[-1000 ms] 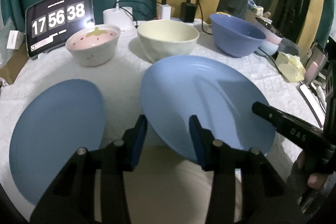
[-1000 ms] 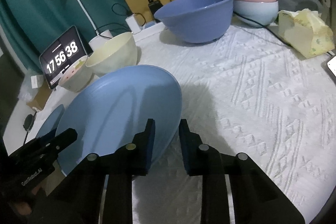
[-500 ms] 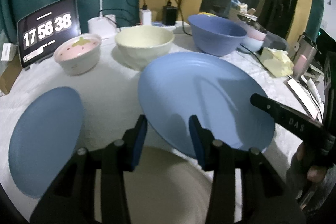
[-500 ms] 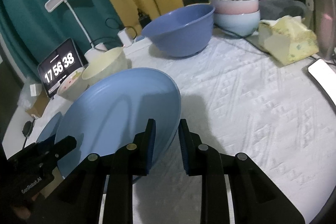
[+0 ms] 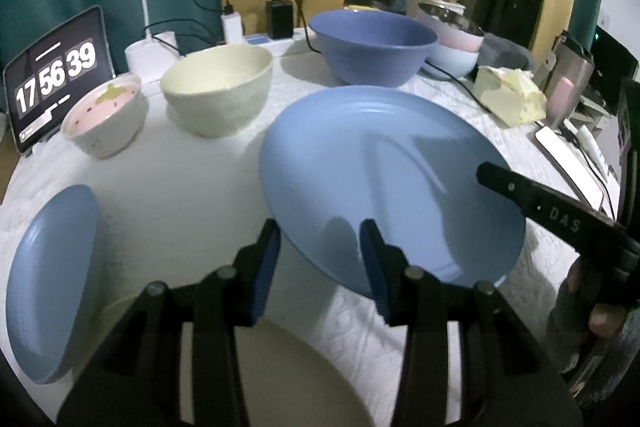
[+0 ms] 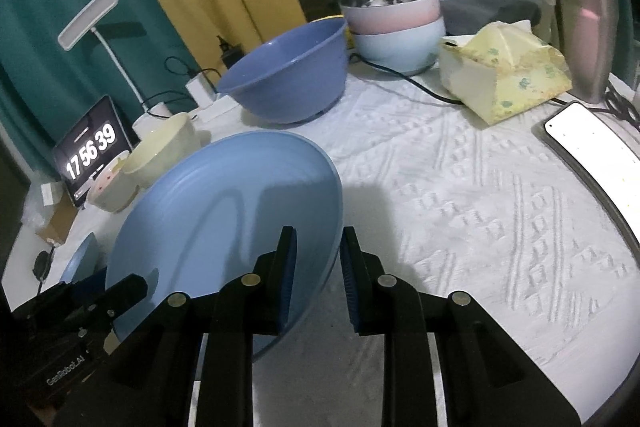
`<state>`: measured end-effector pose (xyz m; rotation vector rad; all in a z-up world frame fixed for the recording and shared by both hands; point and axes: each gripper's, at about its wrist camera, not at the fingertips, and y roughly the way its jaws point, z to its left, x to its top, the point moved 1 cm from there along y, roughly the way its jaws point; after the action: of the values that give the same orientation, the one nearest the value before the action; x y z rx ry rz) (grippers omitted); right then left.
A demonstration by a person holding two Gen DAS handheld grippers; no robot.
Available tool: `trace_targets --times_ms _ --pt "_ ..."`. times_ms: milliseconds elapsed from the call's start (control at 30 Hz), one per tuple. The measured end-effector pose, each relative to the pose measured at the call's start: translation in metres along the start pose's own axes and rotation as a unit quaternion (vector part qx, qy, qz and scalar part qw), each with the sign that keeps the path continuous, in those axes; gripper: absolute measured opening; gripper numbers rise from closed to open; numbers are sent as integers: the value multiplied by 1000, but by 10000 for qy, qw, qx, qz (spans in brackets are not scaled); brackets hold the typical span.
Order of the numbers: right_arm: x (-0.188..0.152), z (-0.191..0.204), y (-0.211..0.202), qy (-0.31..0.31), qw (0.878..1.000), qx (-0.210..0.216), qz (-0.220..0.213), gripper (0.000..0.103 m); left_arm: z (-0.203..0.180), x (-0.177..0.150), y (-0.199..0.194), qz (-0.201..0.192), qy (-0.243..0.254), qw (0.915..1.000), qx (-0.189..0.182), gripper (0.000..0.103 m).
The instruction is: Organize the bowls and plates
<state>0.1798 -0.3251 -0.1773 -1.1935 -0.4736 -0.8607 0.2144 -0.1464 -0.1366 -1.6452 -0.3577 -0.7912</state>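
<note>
The big blue plate (image 5: 384, 179) is smooth and matte with faint rings inside its rim, tilted above the white-clothed desk (image 6: 480, 195). The left gripper (image 5: 320, 247) has its fingers clamped across the plate's near edge, at six o'clock; the right gripper (image 6: 316, 255) pinches the rim at four o'clock. The clock screen (image 5: 56, 75) at ten o'clock reads "17 56 39". One finger says "DAS".

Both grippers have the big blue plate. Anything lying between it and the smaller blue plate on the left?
Nothing visible: only bare cloth separates the big plate from the small plate. The pink bowl and cream bowl stand farther back, and a beige plate lies nearer, under the left gripper.
</note>
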Motion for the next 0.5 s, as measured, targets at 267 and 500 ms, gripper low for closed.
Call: trace_targets --times_ms 267,500 --pt "6 -13 3 118 9999 -124 21 24 -12 5 14 196 121 9997 -83 42" --pt "6 -15 12 132 9994 -228 229 26 -9 3 25 523 28 9985 -175 43"
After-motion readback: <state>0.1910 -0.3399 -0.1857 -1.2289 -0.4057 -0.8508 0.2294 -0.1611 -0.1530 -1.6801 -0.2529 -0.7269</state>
